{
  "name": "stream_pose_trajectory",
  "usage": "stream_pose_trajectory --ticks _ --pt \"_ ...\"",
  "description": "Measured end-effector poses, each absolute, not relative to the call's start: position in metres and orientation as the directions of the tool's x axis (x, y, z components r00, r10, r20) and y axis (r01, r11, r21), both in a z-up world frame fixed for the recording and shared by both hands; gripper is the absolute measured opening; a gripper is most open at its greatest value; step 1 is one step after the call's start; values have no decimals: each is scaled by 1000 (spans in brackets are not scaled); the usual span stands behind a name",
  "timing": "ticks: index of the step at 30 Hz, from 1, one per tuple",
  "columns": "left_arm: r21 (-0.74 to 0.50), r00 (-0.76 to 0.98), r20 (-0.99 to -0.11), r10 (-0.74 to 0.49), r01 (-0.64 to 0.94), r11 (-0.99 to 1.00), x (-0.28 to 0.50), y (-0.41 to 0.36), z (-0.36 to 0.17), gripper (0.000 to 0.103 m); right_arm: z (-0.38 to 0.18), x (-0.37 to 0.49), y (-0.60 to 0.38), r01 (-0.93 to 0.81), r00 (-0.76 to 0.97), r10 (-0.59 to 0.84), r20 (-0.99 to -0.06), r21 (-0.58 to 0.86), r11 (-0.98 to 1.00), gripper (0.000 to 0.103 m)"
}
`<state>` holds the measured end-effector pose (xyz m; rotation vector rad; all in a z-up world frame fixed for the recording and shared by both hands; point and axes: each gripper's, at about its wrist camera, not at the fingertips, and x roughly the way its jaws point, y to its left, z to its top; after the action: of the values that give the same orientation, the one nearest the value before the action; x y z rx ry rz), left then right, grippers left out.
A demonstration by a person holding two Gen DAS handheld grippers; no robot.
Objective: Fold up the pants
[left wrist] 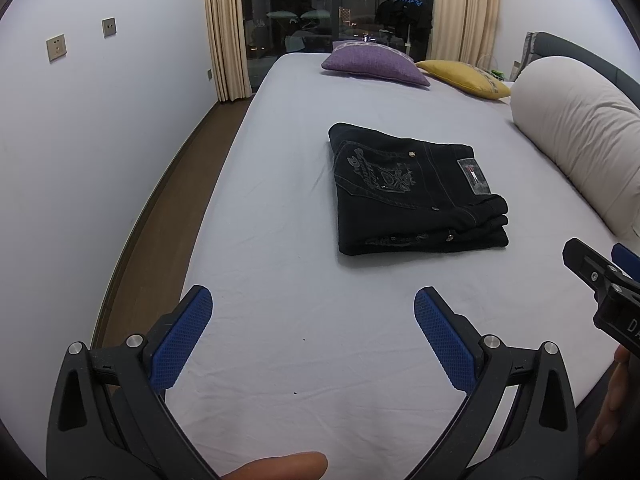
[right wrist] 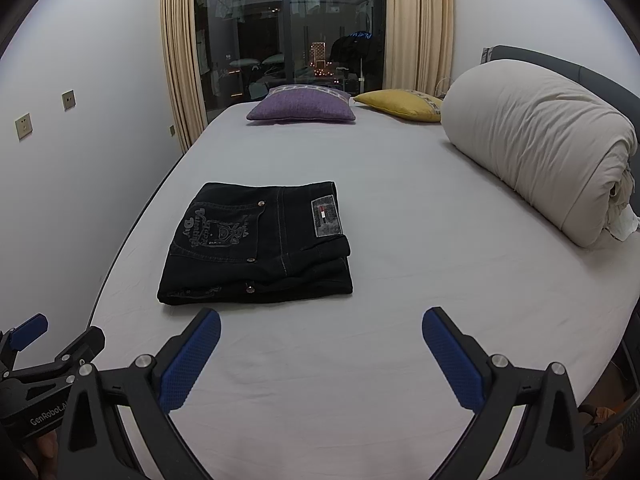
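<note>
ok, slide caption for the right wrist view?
Open right hand-held gripper above grey bedsheet, short of folded black denim pants.

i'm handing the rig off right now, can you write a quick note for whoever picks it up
Left gripper: open, empty, above the bed sheet, short of the pants.
Right gripper: open, empty, just short of the pants' near edge.
Pants: black, folded into a compact stack mid-bed, back pocket and waist label facing up.
Done: the fold looks complete.
Left: at most squaring up the stacked edges; otherwise nothing visible.
</note>
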<state>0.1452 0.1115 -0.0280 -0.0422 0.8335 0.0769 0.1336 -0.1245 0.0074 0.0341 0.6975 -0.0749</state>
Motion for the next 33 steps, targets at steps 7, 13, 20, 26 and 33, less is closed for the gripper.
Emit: stream_pose_trajectory --ticks 7,13,20,26,33 --pt "-8 670 -740 51 -85 996 145 111 -28 103 8 133 -125 80 764 -57 -642 8 997 103" --pt "-8 670 -740 51 -84 996 145 112 -28 103 8 133 -124 80 764 -57 -643 7 997 103" --pt "-8 670 -741 50 -84 996 145 112 -27 103 8 133 -124 80 764 -57 -643 6 997 103" --pt "-8 670 -741 51 -84 996 145 112 -27 103 7 132 -123 78 763 -56 -644 6 997 103" --pt "-8 668 -742 49 -82 997 145 111 -29 103 8 133 -124 78 763 -56 -644 6 997 103"
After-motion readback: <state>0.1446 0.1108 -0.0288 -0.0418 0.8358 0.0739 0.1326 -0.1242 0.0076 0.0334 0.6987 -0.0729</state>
